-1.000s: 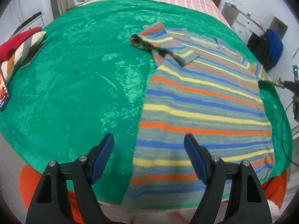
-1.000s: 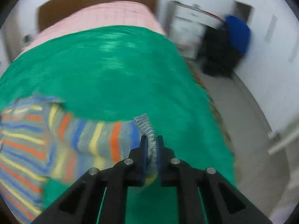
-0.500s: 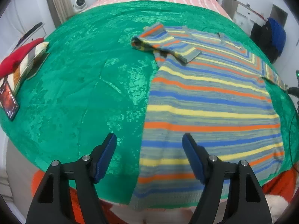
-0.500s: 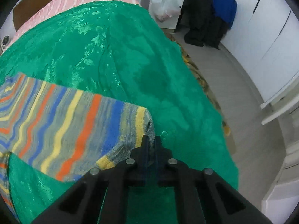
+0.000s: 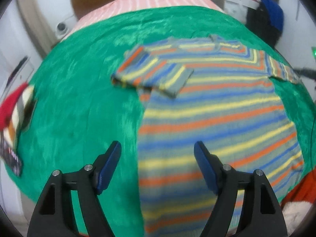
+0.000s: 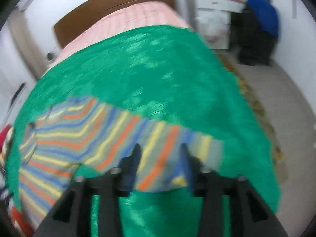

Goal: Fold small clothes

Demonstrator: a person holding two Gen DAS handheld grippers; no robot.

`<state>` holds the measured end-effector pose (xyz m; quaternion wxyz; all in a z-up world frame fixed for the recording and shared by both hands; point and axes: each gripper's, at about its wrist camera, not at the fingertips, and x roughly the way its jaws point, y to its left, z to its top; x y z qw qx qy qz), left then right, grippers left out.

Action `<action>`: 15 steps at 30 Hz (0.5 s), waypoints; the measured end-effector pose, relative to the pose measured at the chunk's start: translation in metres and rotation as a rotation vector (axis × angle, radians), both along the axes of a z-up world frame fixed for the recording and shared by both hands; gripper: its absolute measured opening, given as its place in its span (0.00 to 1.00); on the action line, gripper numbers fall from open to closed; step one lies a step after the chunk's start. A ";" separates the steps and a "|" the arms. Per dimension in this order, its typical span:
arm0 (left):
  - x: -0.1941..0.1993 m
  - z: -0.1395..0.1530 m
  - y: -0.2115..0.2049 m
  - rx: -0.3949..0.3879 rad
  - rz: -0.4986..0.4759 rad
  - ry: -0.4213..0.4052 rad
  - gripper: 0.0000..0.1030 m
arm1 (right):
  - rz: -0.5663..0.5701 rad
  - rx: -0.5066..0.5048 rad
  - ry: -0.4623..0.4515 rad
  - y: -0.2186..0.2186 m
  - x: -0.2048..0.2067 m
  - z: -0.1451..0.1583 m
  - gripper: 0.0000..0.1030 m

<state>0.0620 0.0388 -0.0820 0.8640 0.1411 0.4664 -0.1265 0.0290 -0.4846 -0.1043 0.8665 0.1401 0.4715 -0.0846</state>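
The left view alone shows the whole shirt (image 5: 213, 106), left hand-held gripper (image 5: 158, 150) spread, while the right hand-held gripper (image 6: 160, 148) is opening, seemingly over its sleeve (image 6: 167, 150).

Left hand-held gripper (image 5: 158, 154) wide; right (image 6: 160, 154) opening (angled down).

No text, label, brand, number or sign can be read in either view. The dark flat object (image 5: 12, 159) at the left edge of the bed in the left wrist view carries some pale marks, but they are too blurred to make out as letters. The striped garment (image 5: 213, 118) and the green cover (image 5: 83, 102) show only pattern, with no print on them.
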 end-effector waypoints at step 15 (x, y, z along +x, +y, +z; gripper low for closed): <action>0.152 -0.056 -0.031 -0.033 -0.051 0.185 0.06 | 0.004 -0.075 -0.061 0.078 -0.101 0.008 0.51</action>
